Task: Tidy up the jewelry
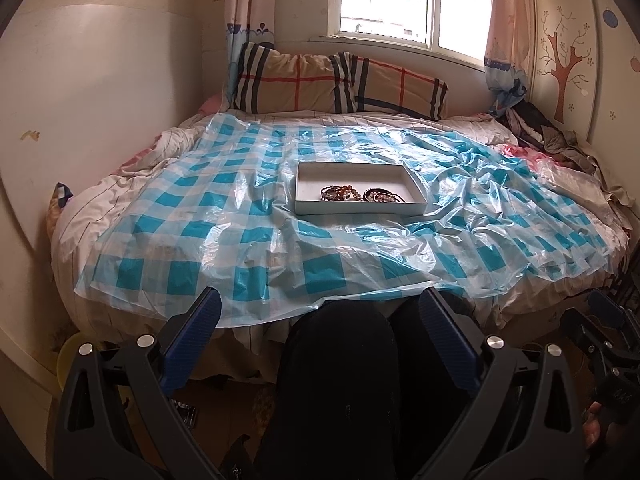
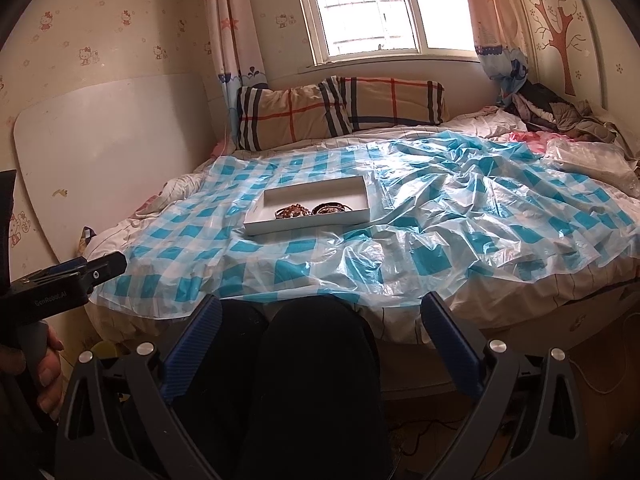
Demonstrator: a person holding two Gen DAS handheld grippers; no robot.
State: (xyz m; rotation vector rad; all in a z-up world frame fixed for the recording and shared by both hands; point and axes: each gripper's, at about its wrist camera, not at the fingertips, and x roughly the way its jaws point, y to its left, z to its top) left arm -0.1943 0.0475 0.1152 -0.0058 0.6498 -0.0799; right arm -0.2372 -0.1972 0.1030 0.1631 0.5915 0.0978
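Shallow white cardboard tray (image 1: 362,208) mid-bed on blue-checked plastic sheet (image 1: 248,240); beaded bracelets (image 1: 362,194) heaped at near edge, prob. for reach. Left tongs (image 1: 320,312), right tongs (image 2: 322,312) agape, empty, held back over knees.

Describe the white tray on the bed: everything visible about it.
The white tray is a shallow rectangular box with low upright walls, seemingly cardboard, open on top. It lies flat on the blue-checked plastic sheet covering the bed, roughly mid-bed, its long side toward the cameras. Inside, against the near wall, sit two clusters of bracelets, brown beaded and dark; the rest of its floor is bare. Neither claw touches it.
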